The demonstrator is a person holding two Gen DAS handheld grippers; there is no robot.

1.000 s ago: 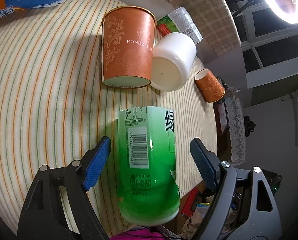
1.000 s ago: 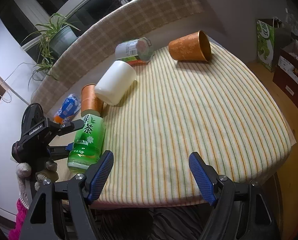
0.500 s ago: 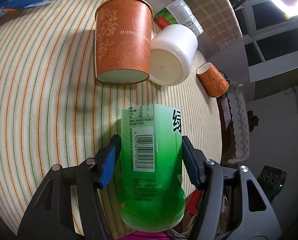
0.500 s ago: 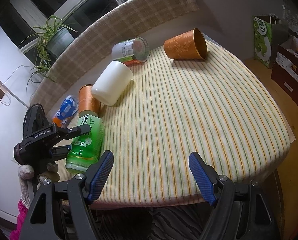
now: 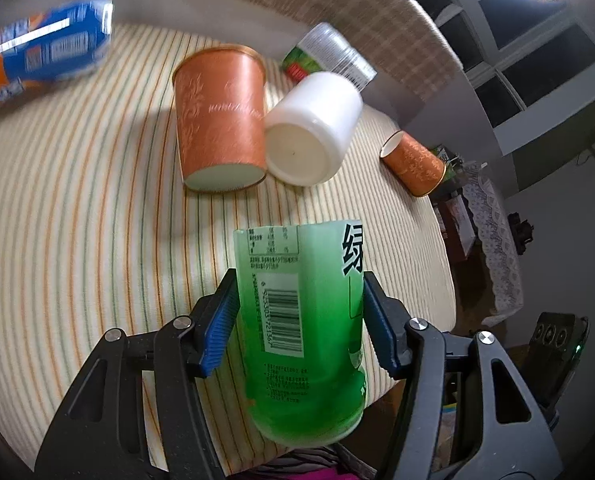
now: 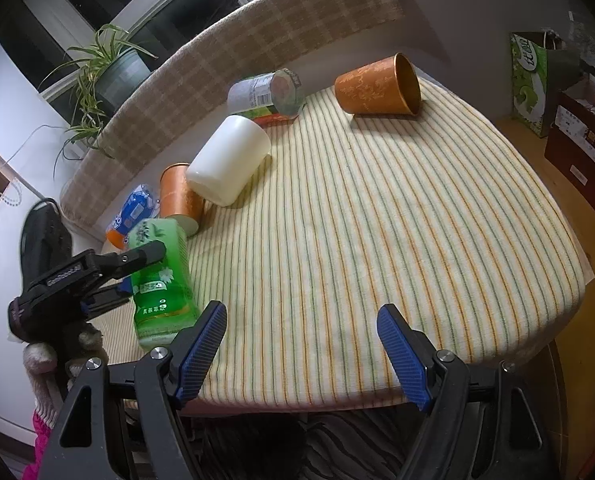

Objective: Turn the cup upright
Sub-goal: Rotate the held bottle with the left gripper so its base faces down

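My left gripper (image 5: 299, 322) is shut on a green translucent cup (image 5: 303, 328) with a barcode label and holds it tilted, its far end raised off the striped cloth (image 5: 77, 208). The right wrist view shows that green cup (image 6: 161, 276) held by the left gripper (image 6: 109, 276) at the table's left edge. My right gripper (image 6: 301, 354) is open and empty over the near table edge.
Lying on the cloth are an orange paper cup (image 5: 221, 120), a white cup (image 5: 311, 128), a second orange cup (image 6: 377, 86) at the far right, a clear labelled cup (image 6: 265, 94) and a blue packet (image 5: 45, 60). A checked bench back runs behind.
My left gripper closed on the green cup and has lifted and tilted it off the cloth. The right gripper has stayed open and nearly still.
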